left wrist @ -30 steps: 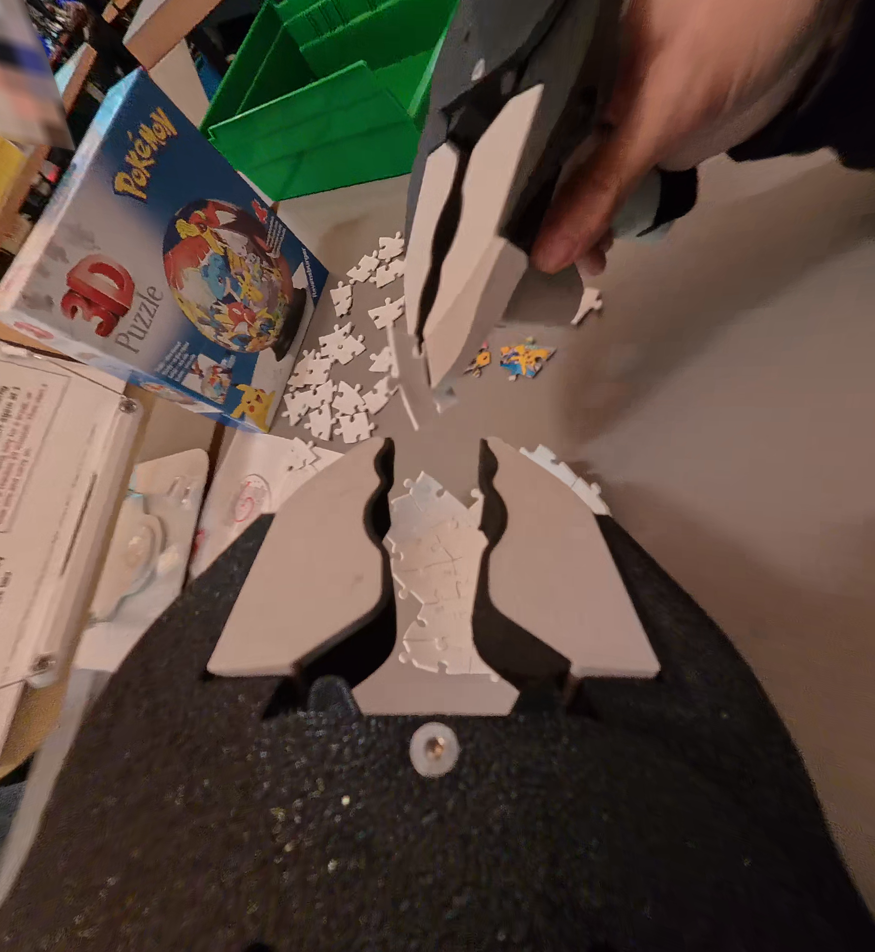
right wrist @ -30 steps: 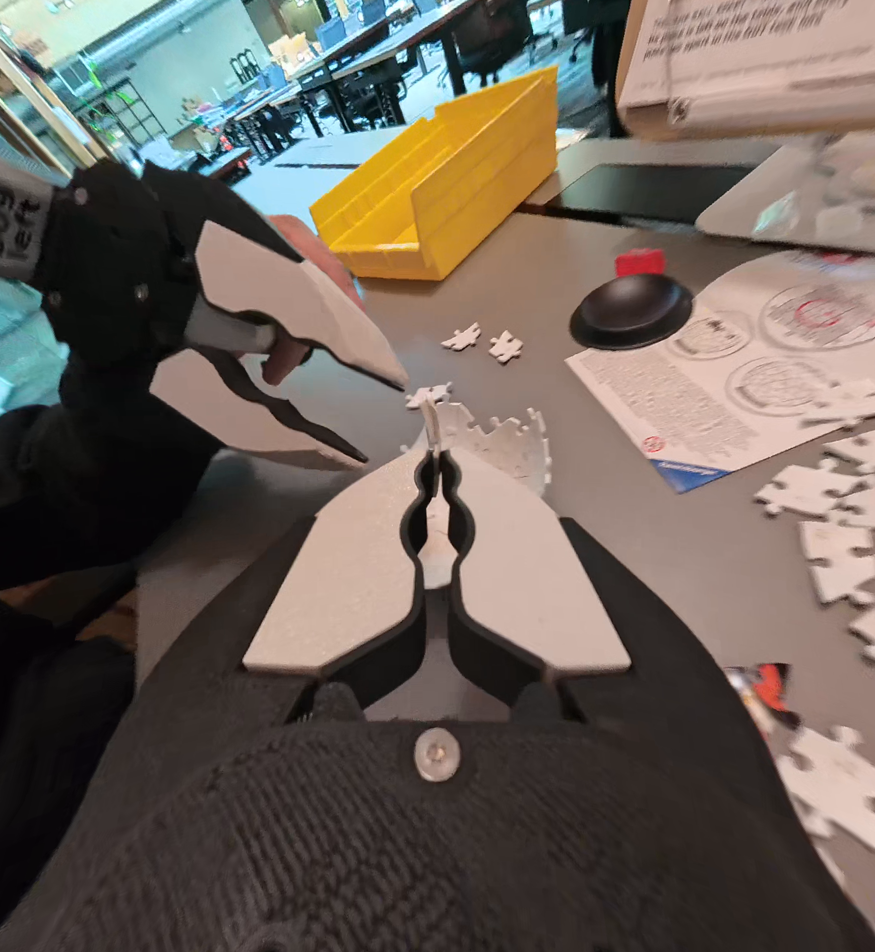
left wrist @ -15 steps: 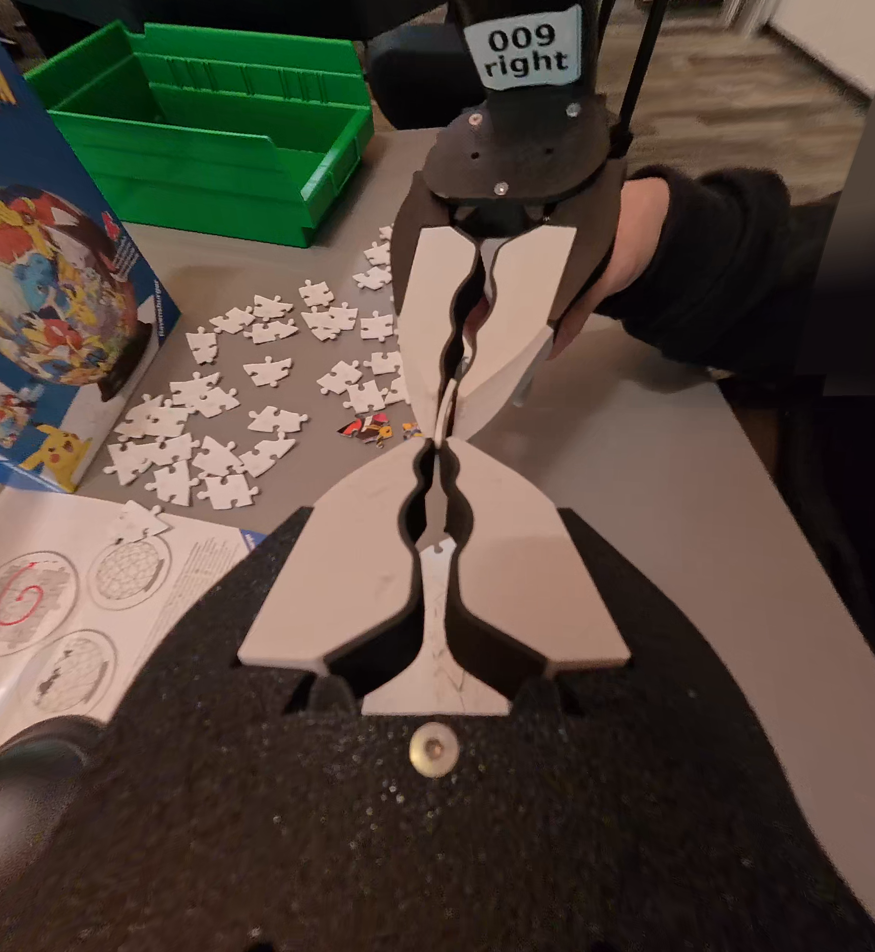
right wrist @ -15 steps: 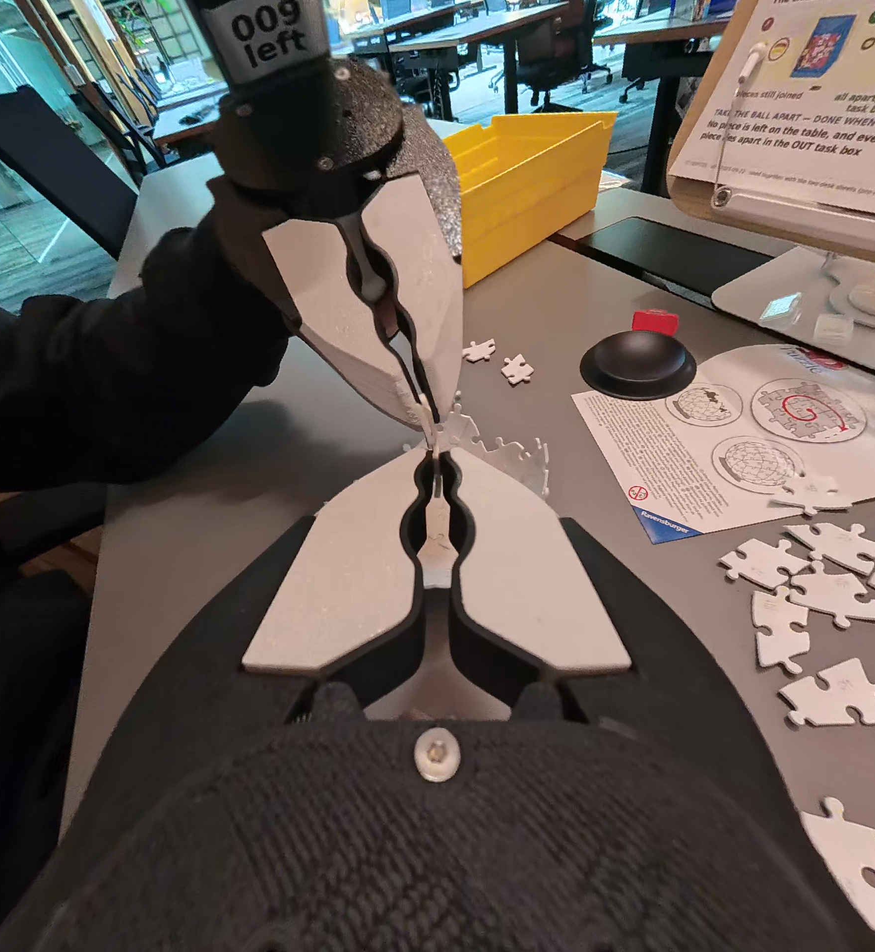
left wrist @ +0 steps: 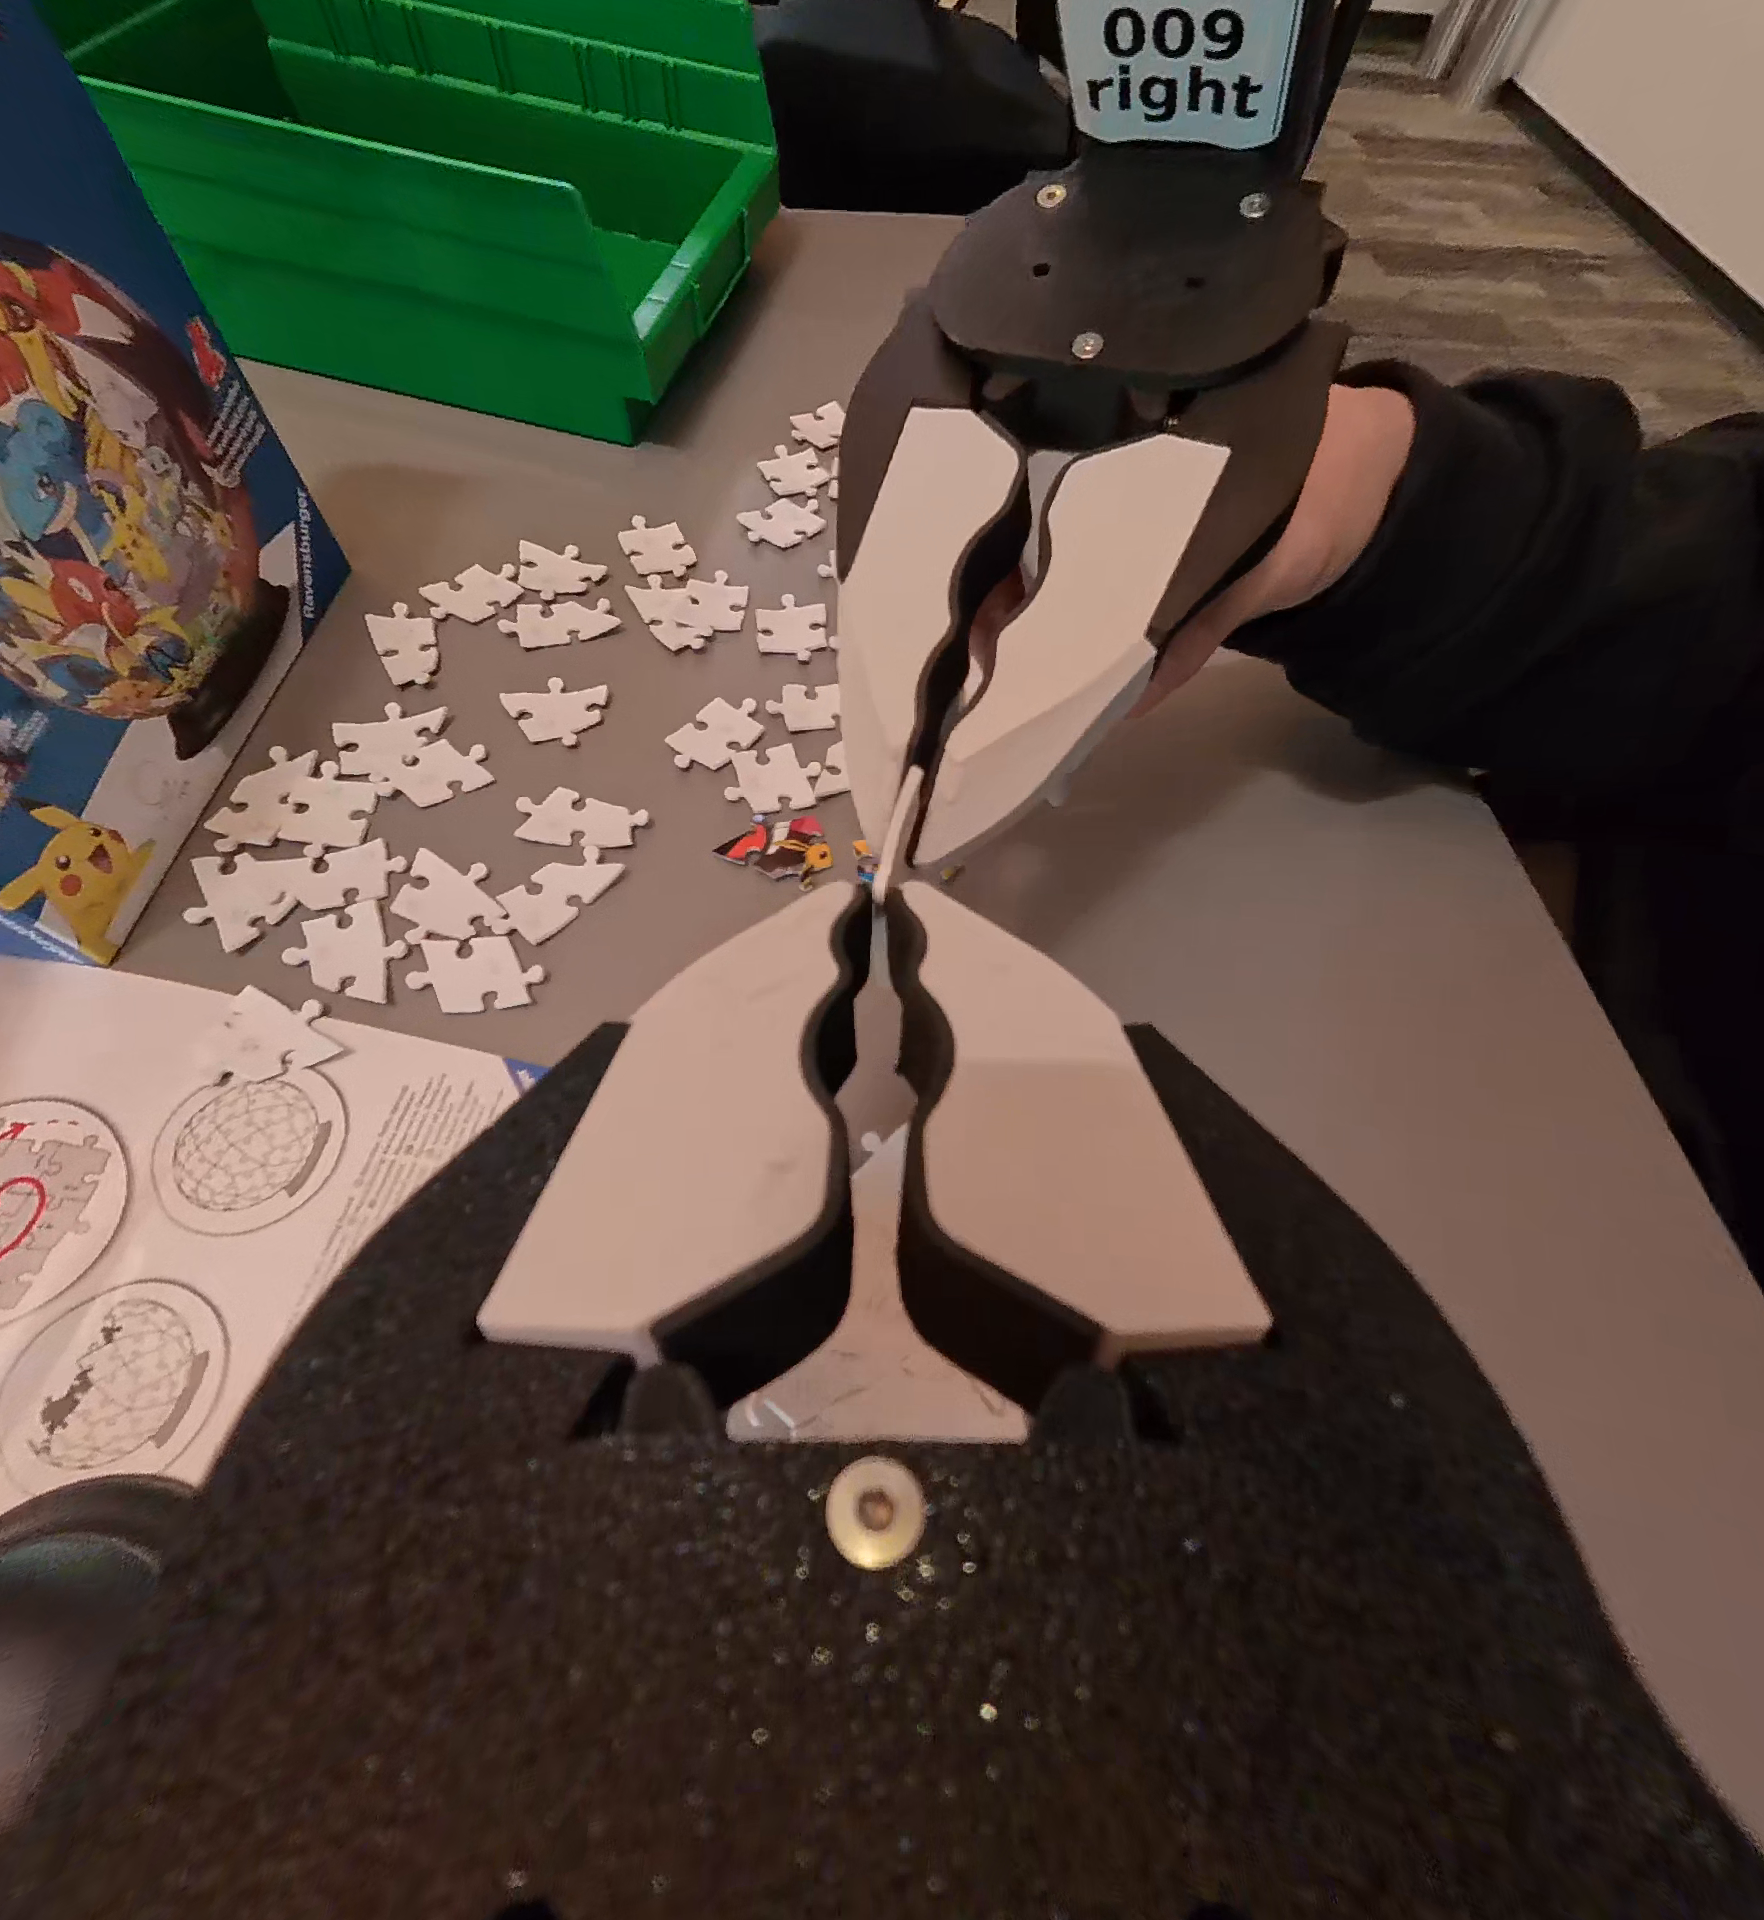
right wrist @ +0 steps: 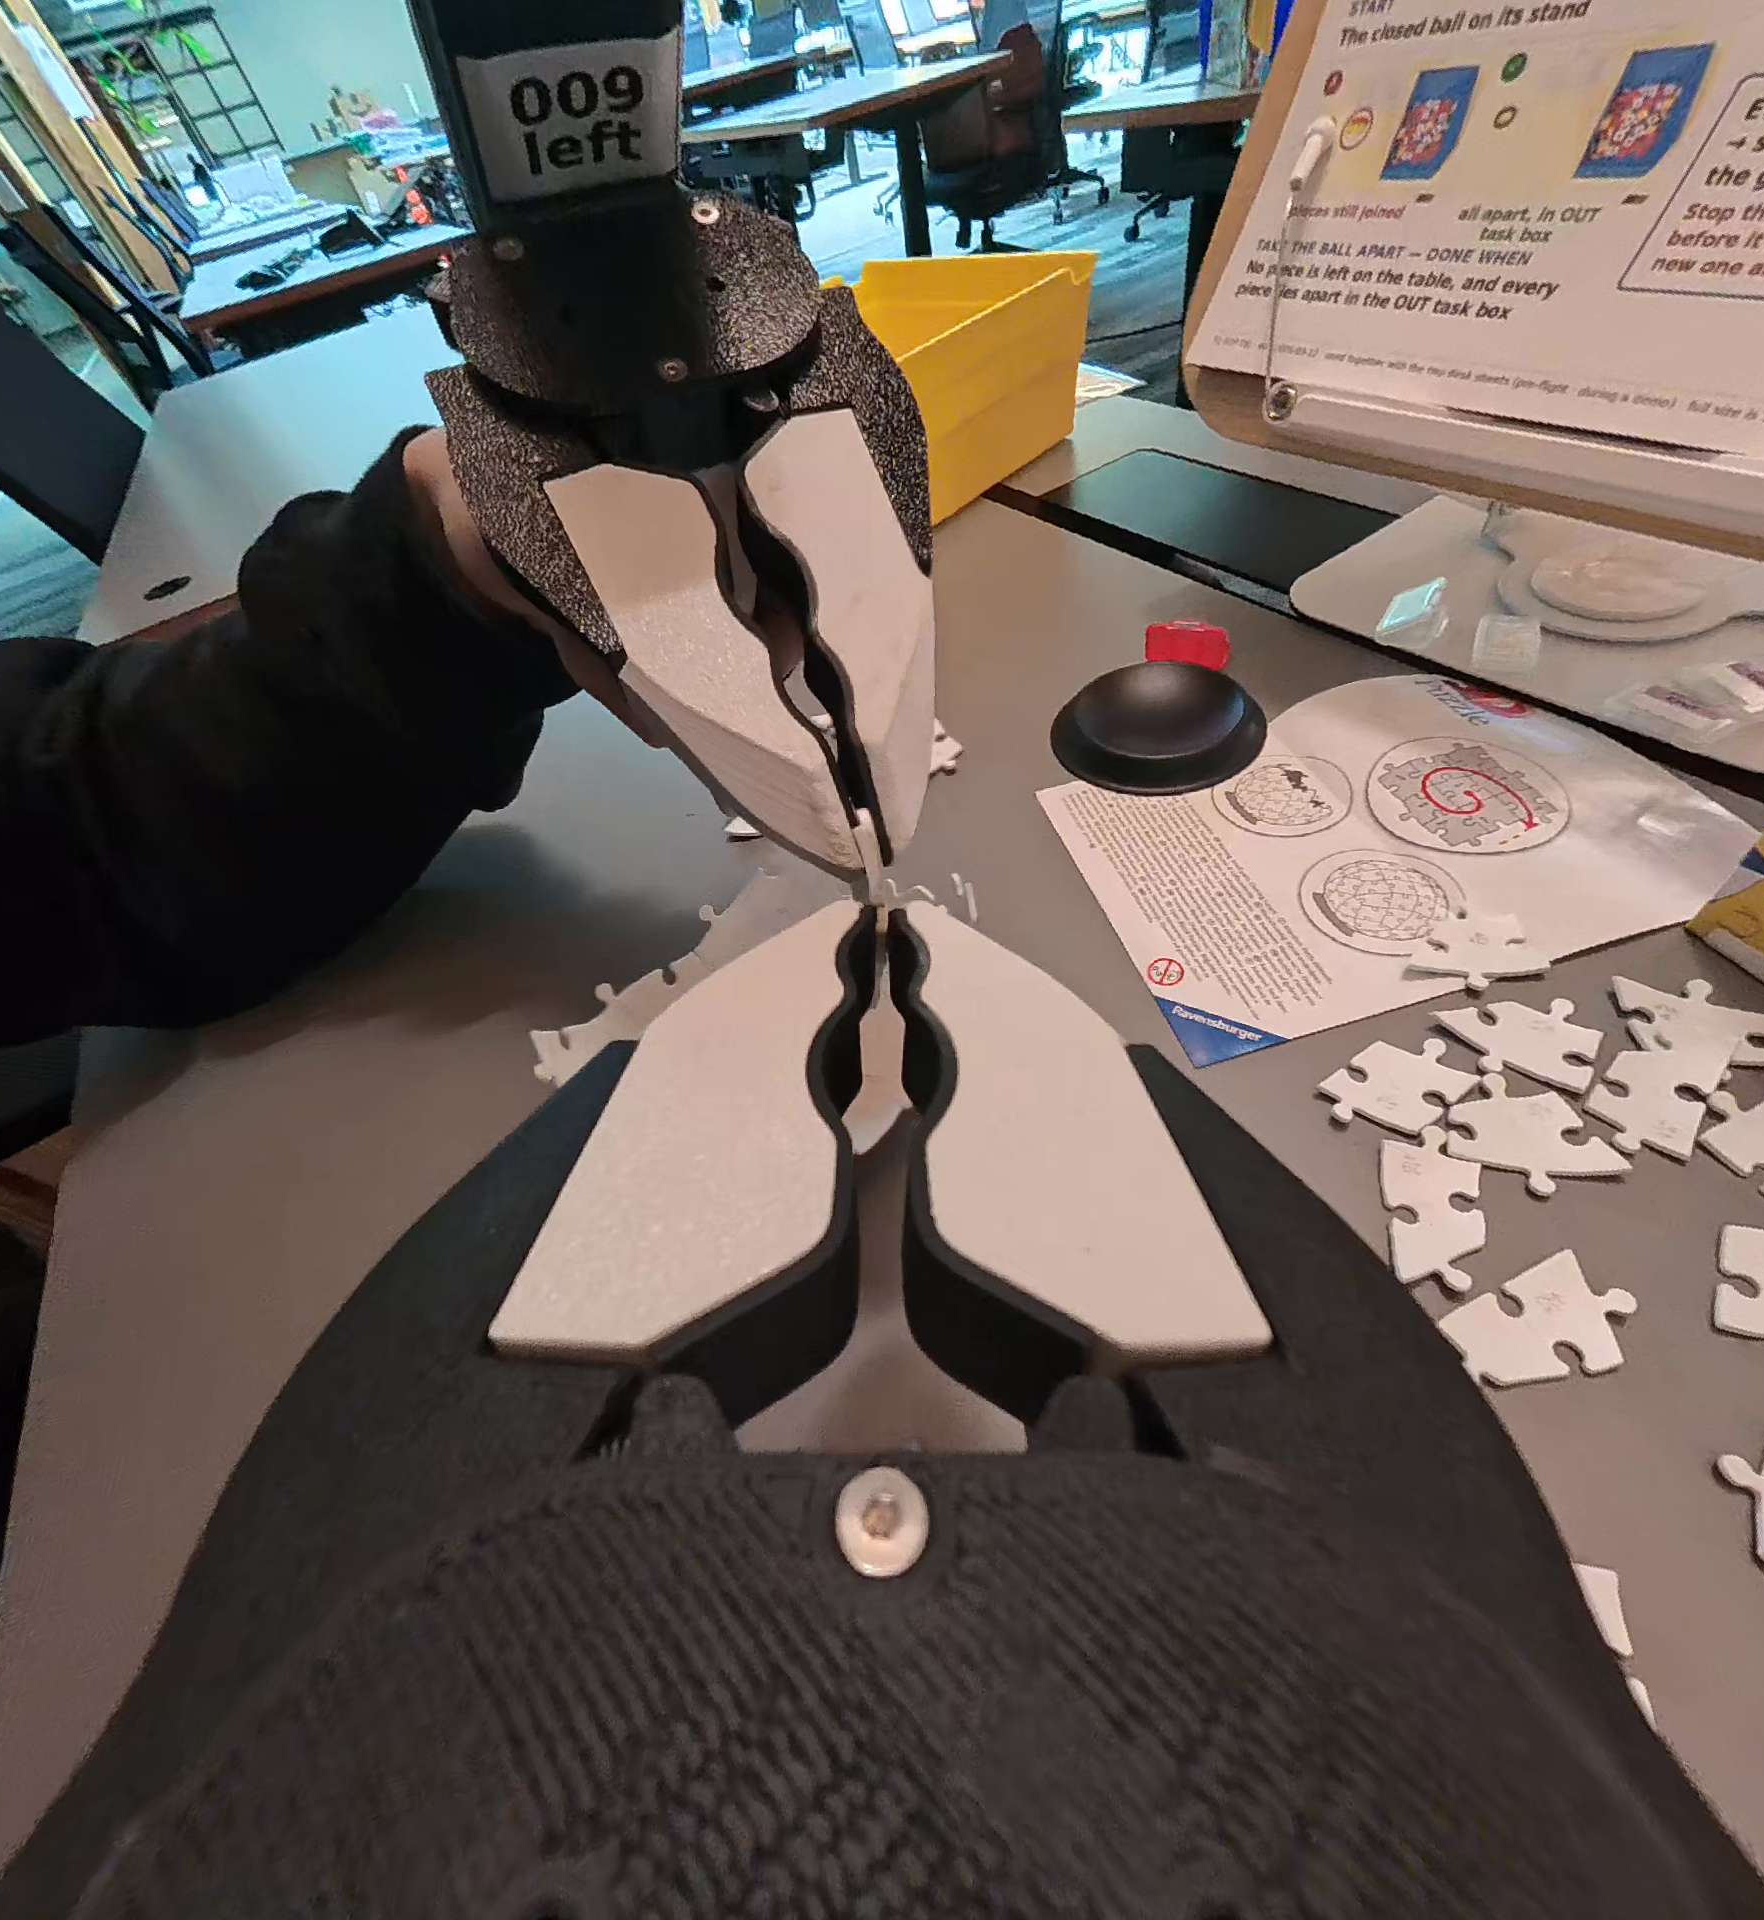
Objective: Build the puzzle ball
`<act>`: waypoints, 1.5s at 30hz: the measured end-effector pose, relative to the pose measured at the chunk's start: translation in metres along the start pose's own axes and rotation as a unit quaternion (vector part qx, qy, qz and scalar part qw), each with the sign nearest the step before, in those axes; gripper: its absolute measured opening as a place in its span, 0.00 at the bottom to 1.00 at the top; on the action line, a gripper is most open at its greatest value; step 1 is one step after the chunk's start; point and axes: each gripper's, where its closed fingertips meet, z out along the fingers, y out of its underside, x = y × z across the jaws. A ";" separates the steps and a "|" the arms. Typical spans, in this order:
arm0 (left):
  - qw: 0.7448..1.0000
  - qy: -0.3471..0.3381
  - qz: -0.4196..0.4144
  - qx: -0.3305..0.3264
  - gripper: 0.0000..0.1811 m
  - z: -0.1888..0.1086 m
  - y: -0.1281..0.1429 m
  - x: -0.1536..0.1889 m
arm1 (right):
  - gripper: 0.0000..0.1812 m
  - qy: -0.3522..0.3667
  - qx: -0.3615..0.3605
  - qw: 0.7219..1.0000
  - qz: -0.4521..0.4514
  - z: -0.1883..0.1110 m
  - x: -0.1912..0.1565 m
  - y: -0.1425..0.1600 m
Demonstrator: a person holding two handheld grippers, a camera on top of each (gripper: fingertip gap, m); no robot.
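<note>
My left gripper (left wrist: 873, 914) is shut on a white joined section of puzzle pieces (left wrist: 873, 1351), held edge-on above the table. Its jagged rim shows in the right wrist view (right wrist: 639, 1003). My right gripper (right wrist: 876, 920) is shut on a single white puzzle piece (right wrist: 873, 1101). The two grippers meet tip to tip, with the piece at the section's edge. The right gripper (left wrist: 904, 842) and the left gripper (right wrist: 873, 847) each show in the other's view. Several loose white pieces (left wrist: 421, 810) lie face down on the grey table (left wrist: 1273, 1039).
The blue puzzle box (left wrist: 78, 520) and a green bin (left wrist: 442, 208) stand at the far left. An instruction sheet (right wrist: 1325, 883), a black round stand (right wrist: 1158, 727), a yellow bin (right wrist: 982, 343) and a sign board (right wrist: 1532, 208) lie beyond. Coloured pieces (left wrist: 774, 842) lie near the tips. My left and right fingertips are right by each other.
A second ago my left gripper was open over the joined section on the table. It has since shut on it and lifted it, and both grippers have come together tip to tip.
</note>
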 end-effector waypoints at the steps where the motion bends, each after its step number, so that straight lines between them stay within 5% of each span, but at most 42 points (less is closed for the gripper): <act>1: 1.000 -0.006 0.001 -0.002 0.02 0.000 -0.001 -0.003 | 0.01 0.003 0.002 1.000 0.006 0.000 0.002 0.000; 3: 1.000 -0.018 0.008 -0.004 0.08 0.000 -0.003 -0.010 | 0.01 0.004 0.000 1.000 0.015 0.001 0.005 0.002; 6: 1.000 0.002 0.014 -0.006 0.00 -0.002 -0.006 -0.007 | 0.01 0.001 -0.005 1.000 0.022 0.004 0.007 0.005; 39: 0.999 -0.020 -0.028 -0.004 0.00 -0.017 0.000 -0.023 | 0.01 -0.002 0.012 0.996 0.091 0.024 0.014 -0.004; 45: 0.997 -0.068 -0.017 -0.009 0.11 -0.027 0.004 -0.039 | 0.01 0.024 -0.005 0.994 0.110 0.015 0.020 0.007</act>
